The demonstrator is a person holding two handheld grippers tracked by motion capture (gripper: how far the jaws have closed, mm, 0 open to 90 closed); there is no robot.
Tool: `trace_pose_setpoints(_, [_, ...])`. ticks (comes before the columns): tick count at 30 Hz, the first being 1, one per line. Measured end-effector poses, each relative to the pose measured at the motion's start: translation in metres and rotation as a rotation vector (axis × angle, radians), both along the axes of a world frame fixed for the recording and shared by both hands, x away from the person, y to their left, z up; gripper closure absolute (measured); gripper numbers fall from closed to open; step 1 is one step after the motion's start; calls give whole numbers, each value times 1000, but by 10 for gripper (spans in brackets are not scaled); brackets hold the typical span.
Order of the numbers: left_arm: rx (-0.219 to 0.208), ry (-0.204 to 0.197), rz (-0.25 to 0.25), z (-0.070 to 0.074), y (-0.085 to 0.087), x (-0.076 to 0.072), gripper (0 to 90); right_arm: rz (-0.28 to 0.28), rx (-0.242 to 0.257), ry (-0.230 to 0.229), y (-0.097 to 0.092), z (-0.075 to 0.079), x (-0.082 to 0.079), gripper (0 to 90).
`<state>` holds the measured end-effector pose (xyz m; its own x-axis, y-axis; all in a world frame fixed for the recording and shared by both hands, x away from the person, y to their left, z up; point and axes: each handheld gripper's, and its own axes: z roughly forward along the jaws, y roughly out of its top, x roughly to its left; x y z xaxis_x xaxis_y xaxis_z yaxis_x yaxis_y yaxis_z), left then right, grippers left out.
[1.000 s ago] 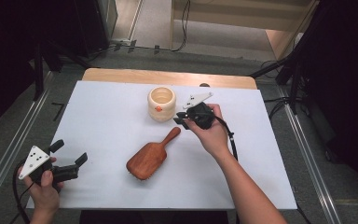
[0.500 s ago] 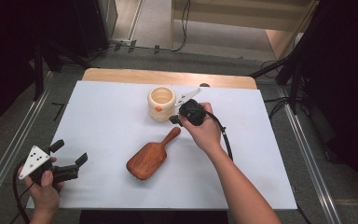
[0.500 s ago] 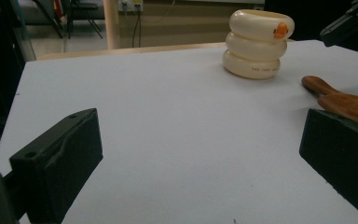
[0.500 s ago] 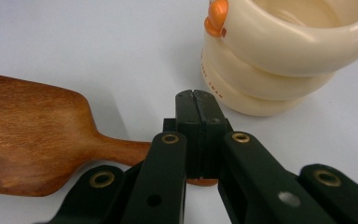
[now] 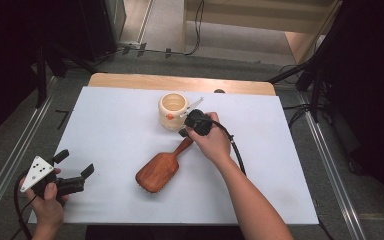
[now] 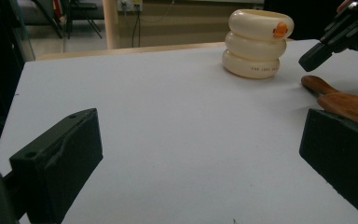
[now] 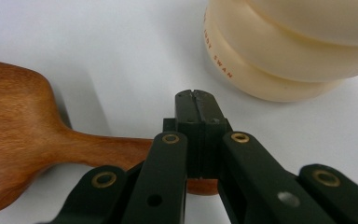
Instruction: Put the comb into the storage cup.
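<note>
At the centre of the high view the right gripper [image 5: 184, 131] hangs over the handle tip of the brown wooden paddle hairbrush [image 5: 158, 170], its jaws pressed flat together with nothing between them; the brush lies bristles down on the white table sheet [image 5: 115, 130], slanting from lower left to upper right; the cream ribbed ceramic cup [image 5: 173, 111] stands just above; at lower left the left gripper [image 5: 75, 172] is spread wide, grasping nothing.
</note>
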<state>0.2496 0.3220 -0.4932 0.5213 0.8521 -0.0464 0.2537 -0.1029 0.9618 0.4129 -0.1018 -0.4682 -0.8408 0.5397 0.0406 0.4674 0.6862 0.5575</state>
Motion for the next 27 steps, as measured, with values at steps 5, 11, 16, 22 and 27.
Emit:
trace_pose_setpoints(5, [4,-2,-5,0,0,0,0,3,-29,10,3,-6,2,881])
trace_pose_setpoints(11, [5,-1,-5,0,0,0,0,-4,-52,12,3,-8,2,881])
trace_pose_setpoints(16, [11,0,-4,0,-1,0,0,-5,-69,-3,4,-11,2,881])
trace_pose_setpoints(22, [5,-3,-4,0,0,0,0,4,-80,5,4,-13,1,881])
trace_pose_setpoints(27, [5,-2,-4,0,0,0,0,19,-94,15,1,-12,-5,881])
